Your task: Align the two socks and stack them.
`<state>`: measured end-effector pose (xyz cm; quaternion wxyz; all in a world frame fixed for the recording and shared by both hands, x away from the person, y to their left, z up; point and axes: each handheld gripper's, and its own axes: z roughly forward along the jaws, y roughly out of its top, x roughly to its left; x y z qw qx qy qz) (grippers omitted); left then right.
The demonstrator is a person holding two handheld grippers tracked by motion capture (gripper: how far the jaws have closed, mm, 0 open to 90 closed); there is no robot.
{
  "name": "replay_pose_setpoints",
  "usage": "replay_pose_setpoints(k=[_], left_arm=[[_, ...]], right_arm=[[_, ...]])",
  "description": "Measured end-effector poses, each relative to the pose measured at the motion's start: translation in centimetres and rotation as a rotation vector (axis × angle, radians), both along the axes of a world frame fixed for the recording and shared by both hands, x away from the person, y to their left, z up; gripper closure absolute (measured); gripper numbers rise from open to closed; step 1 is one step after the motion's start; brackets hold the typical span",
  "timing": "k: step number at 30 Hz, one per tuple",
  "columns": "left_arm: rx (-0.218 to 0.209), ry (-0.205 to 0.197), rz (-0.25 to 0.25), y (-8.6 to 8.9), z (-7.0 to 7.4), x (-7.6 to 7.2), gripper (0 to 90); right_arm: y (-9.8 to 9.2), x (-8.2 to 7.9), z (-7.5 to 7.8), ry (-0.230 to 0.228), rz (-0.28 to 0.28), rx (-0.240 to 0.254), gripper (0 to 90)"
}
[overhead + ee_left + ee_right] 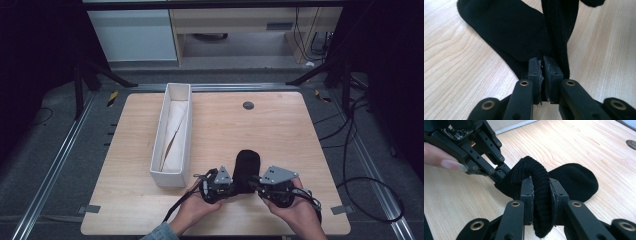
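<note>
Sock work at the near edge of the table, both grippers pinching the cuff end.

Table [280,130] first: you have the long white box [171,176] standing on its left half, open top, with pale paper lying inside, and the black sock [247,165] lies just right of the box's near end, toe pointing to the far side. Your left gripper [543,65] has its jaws almost pressed together on a thin edge of the sock fabric, and that hold looks slight, so a pull toward the box could slip it free. Your right gripper [541,195] pinches the thick ribbed cuff firmly between its jaws. If you draw the two hands apart unevenly, the cuff may twist or the sock may drag across the wood instead of lifting.
</note>
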<state>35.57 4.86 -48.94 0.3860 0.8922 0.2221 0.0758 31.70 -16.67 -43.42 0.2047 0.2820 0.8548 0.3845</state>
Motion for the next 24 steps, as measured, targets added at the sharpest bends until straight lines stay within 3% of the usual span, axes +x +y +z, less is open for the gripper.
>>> replay_pose_setpoints(k=[4,8,15,24], left_arm=[[-0.014,-0.052,0.045,0.7,0.5,0.1,72.8],[-0.032,-0.088,0.050,1.8,1.6,-0.4,68.5],[-0.045,-0.094,0.037,2.5,2.0,-1.1,64.1],[-0.020,-0.063,-0.002,1.8,0.2,-0.8,54.7]], right_arm=[[0.0,0.1,0.0,0.009,0.006,0.002,76.2],[0.1,0.2,-0.2,0.018,0.014,-0.008,76.1],[0.1,0.3,-0.1,0.023,0.011,-0.001,76.0],[0.0,0.5,0.1,0.026,0.002,0.003,75.9]])
